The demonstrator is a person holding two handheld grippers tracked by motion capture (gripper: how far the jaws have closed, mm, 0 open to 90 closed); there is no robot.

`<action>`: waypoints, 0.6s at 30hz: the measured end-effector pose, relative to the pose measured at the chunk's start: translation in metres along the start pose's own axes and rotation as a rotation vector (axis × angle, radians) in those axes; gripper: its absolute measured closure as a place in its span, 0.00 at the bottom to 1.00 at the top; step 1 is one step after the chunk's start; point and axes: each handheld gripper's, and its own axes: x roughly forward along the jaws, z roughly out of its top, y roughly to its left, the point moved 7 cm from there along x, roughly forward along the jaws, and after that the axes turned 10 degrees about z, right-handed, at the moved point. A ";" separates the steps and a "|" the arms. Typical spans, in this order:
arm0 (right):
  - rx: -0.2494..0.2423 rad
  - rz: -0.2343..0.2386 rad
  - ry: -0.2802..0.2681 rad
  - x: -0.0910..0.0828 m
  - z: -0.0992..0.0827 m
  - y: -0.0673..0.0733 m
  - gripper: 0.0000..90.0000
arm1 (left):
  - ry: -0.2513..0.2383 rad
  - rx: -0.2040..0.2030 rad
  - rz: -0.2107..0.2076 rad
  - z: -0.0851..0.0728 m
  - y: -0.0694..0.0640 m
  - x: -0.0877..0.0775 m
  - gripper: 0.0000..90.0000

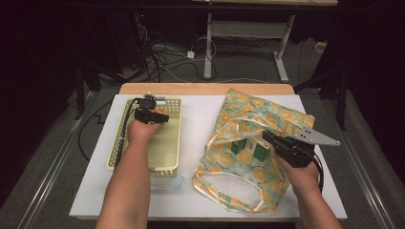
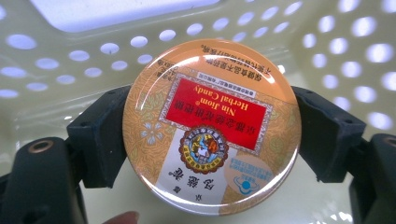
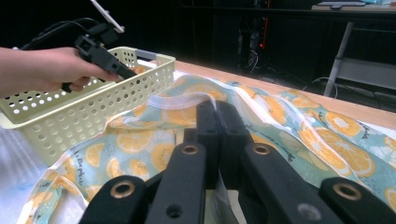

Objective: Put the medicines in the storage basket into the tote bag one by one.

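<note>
Round orange herbal-candy tin point(image 2: 211, 127), clamped by the left claw point(image 2: 210, 135) inside the pale yellow perforated plastic basket point(image 1: 173, 138) — lower, then release. Right claw point(image 3: 215, 122) pinches the lemon-print fabric bag point(image 3: 289, 126).

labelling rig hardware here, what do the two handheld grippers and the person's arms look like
Both grippers are black. The left gripper has blocky matte jaws with brass-coloured pivot rivets, and a black cable trails back along the forearm. The right gripper shows the same brass rivets and carries a grey three-cornered plate dotted with small holes. Both forearms are bare, with no sleeves visible.

Boxes point(image 1: 250, 147) half hidden in bag point(image 1: 267, 119).
</note>
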 end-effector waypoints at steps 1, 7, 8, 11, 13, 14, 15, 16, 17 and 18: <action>0.000 -0.002 -0.003 0.000 0.001 0.000 1.00 | -0.010 -0.011 -0.013 -0.002 -0.001 -0.004 0.21; -0.014 0.003 -0.003 0.000 0.003 0.003 1.00 | -0.035 -0.005 -0.021 -0.012 -0.003 -0.029 0.21; -0.019 0.005 -0.003 0.000 0.003 0.004 1.00 | -0.047 -0.003 -0.021 -0.014 -0.004 -0.034 0.21; -0.021 0.008 -0.002 0.001 0.004 0.006 1.00 | -0.063 0.006 -0.030 -0.019 -0.008 -0.048 0.21; -0.020 0.008 -0.002 0.001 0.004 0.006 1.00 | -0.074 0.013 -0.036 -0.023 -0.010 -0.057 0.21; -0.019 0.008 0.000 0.001 0.003 0.007 1.00 | -0.083 0.015 -0.043 -0.024 -0.011 -0.062 0.21; -0.019 0.010 0.000 0.001 0.003 0.007 1.00 | -0.091 0.016 -0.049 -0.025 -0.012 -0.066 0.21; -0.019 0.010 0.001 0.001 0.003 0.008 1.00 | -0.100 0.013 -0.052 -0.027 -0.012 -0.071 0.21; -0.022 0.012 0.003 0.001 0.003 0.008 1.00 | -0.107 0.012 -0.059 -0.028 -0.013 -0.074 0.21; -0.025 0.012 0.005 0.001 0.003 0.008 1.00 | -0.113 0.015 -0.066 -0.030 -0.014 -0.078 0.21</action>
